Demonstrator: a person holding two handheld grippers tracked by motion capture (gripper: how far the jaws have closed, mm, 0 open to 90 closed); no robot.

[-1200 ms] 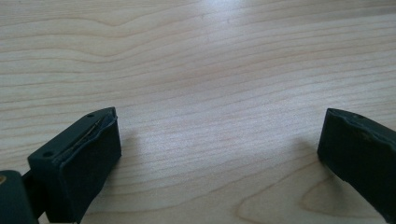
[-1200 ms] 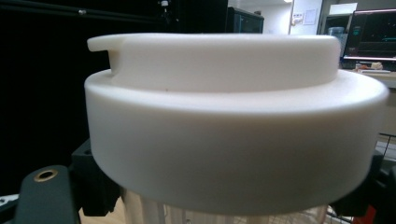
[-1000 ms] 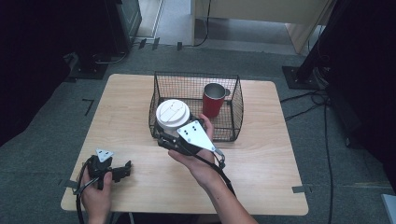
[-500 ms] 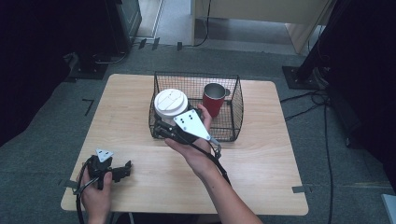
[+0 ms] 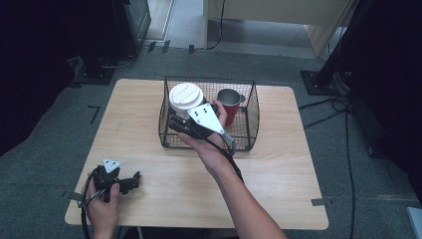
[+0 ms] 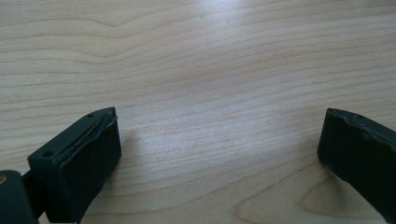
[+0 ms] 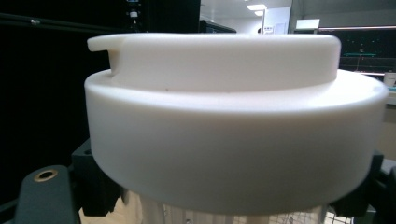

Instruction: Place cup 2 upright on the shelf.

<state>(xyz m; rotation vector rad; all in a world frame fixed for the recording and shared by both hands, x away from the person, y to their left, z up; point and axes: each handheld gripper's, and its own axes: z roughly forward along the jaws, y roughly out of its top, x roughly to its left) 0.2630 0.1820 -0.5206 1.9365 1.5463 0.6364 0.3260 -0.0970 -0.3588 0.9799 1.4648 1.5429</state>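
Clamping the white-lidded cup (image 5: pixel 185 98) just under its lid, the right gripper (image 5: pixel 180 125) holds it over the wire basket (image 5: pixel 252 115), inside the left rim, with a red mug (image 5: pixel 229 102) near the far right corner. Low at the table (image 5: pixel 278 169)'s near-left edge, the left gripper (image 5: pixel 130 181) rests with jaws wide apart over bare wood.
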